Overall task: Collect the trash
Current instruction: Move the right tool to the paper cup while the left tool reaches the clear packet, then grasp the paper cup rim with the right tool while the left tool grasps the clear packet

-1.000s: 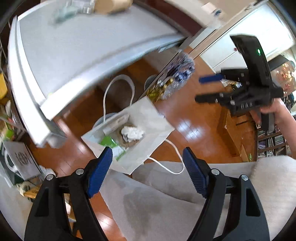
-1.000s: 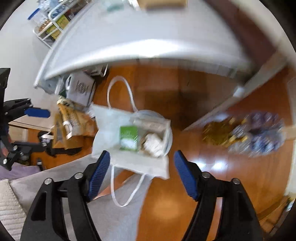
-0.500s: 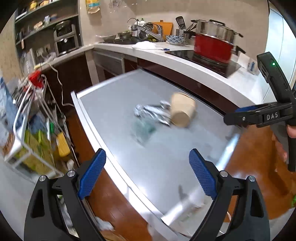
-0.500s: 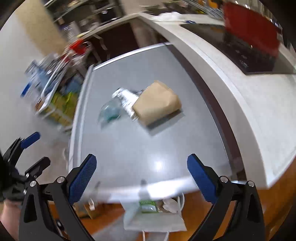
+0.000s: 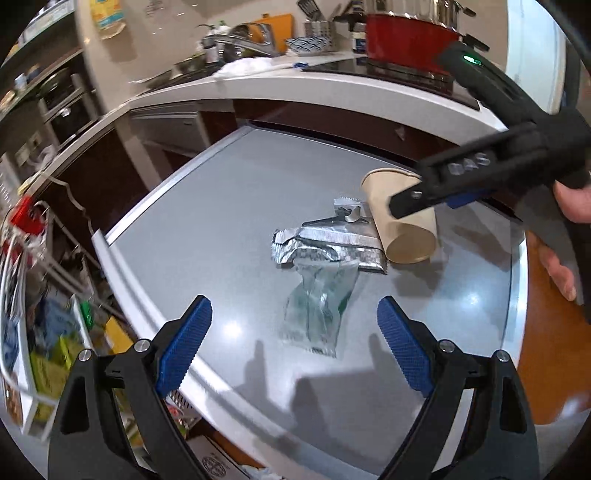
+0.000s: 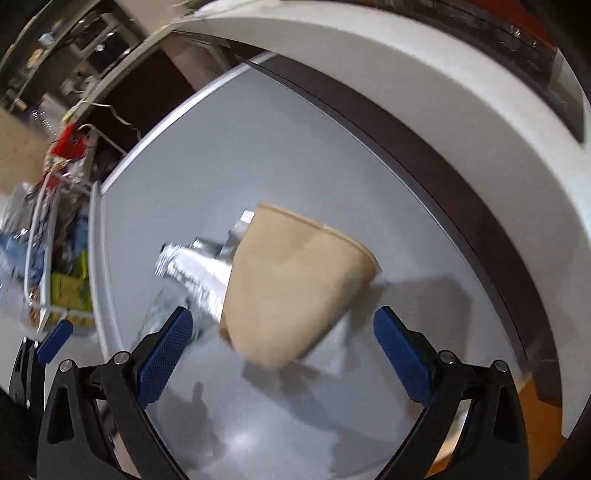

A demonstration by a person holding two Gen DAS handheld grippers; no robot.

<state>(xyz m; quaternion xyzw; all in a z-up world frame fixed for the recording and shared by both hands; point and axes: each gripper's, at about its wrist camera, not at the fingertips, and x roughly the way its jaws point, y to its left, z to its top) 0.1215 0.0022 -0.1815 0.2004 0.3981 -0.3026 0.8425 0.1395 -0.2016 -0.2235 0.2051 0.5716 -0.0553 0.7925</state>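
On the grey table (image 5: 207,206) lie three pieces of trash. A tan paper cup (image 5: 402,221) rests on its side, touching a crumpled silver foil wrapper (image 5: 325,247); a clear plastic wrapper with green print (image 5: 319,310) lies in front of them. My left gripper (image 5: 291,317) hovers open just short of the clear wrapper, nothing between its blue pads. My right gripper (image 6: 282,328) stands open above the paper cup (image 6: 291,288), which fills the space ahead of its fingers without touching them. It also shows at the right of the left wrist view as the right gripper (image 5: 454,192) over the cup.
A white kitchen counter (image 5: 295,85) runs behind the table with a red pot (image 5: 410,33), a faucet and a dish towel. A wire rack of packages (image 5: 44,317) stands to the left, below table height. Wooden floor (image 5: 546,332) shows to the right. A hand (image 5: 569,221) holds the right gripper.
Both grippers swung up from the white bag of trash on the floor to the tabletop and opened wider. The right one now hangs over the paper cup, the left near the clear wrapper.
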